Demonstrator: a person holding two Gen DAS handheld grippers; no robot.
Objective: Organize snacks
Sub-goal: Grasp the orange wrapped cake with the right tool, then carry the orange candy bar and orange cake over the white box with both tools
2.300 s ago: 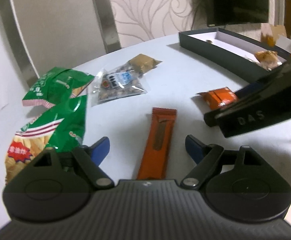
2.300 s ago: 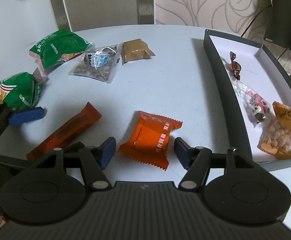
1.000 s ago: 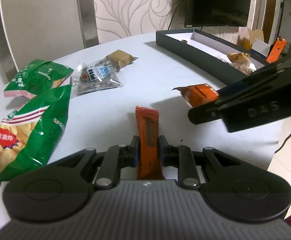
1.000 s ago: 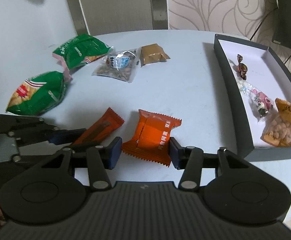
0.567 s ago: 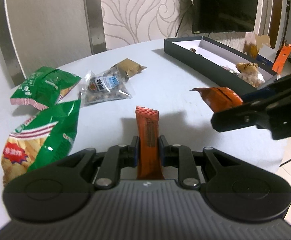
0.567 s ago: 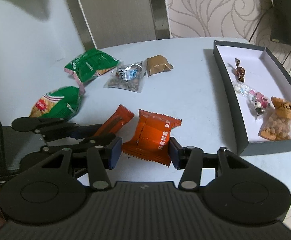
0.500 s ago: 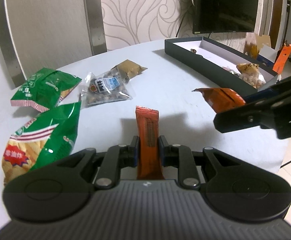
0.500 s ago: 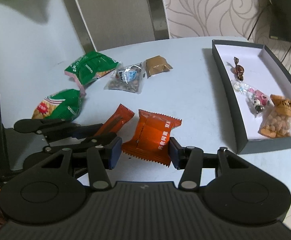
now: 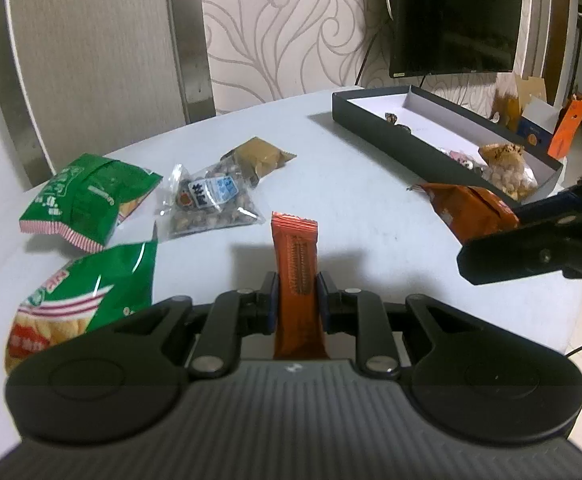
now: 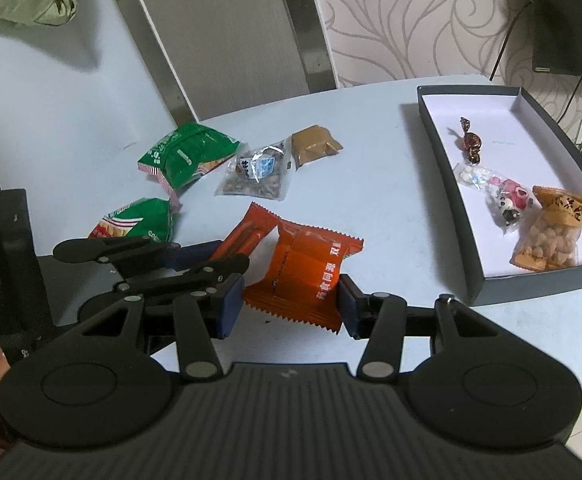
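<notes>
White table (image 9: 351,168) — 2 orange packets (image 10: 303,276) held aloft

A white table (image 10: 375,128) carries 2 green chip bags (image 10: 189,154), a clear nut packet (image 10: 257,174), a small brown packet (image 10: 315,144) and a dark tray (image 10: 447,184) at its right edge.

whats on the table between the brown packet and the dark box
Nothing: the stretch of white table between the brown packet and the dark box is bare. The right wrist view shows it best, and the left wrist view agrees.
</notes>
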